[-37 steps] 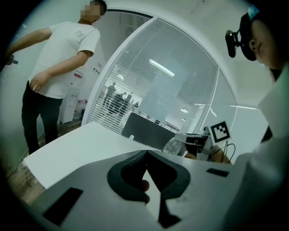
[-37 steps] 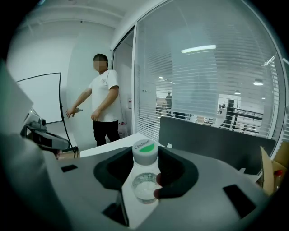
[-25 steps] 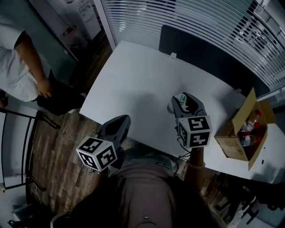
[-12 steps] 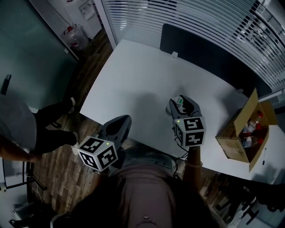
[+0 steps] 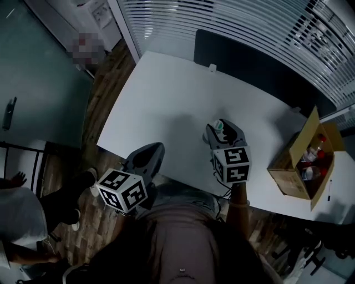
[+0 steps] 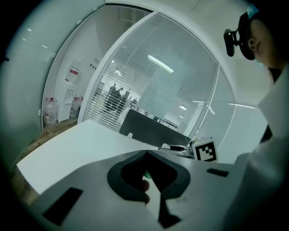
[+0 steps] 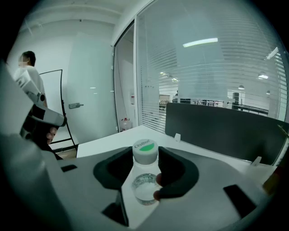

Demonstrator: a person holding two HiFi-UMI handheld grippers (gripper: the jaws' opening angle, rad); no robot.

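My right gripper (image 7: 145, 168) is shut on a small clear bottle (image 7: 144, 185) with a white cap marked green (image 7: 145, 150). The bottle stands upright between the jaws. In the head view this gripper (image 5: 221, 131) hangs over the near middle of the white table (image 5: 166, 100), with the bottle's cap (image 5: 218, 125) showing at its tip. My left gripper (image 6: 147, 155) is shut with nothing in it. In the head view it (image 5: 151, 153) sits at the table's near edge, left of the right gripper. The right gripper's marker cube (image 6: 205, 151) shows in the left gripper view.
A dark divider panel (image 5: 249, 61) runs along the table's far edge. An open cardboard box (image 5: 305, 161) holding bottles stands at the table's right end. A glass wall with blinds (image 5: 233, 16) lies beyond. A person in white (image 5: 19, 222) stands on the wooden floor at the lower left.
The person in white has walked from beside the table's left end to the lower left. My right gripper with the bottle has drifted slightly left. The left gripper has held still.
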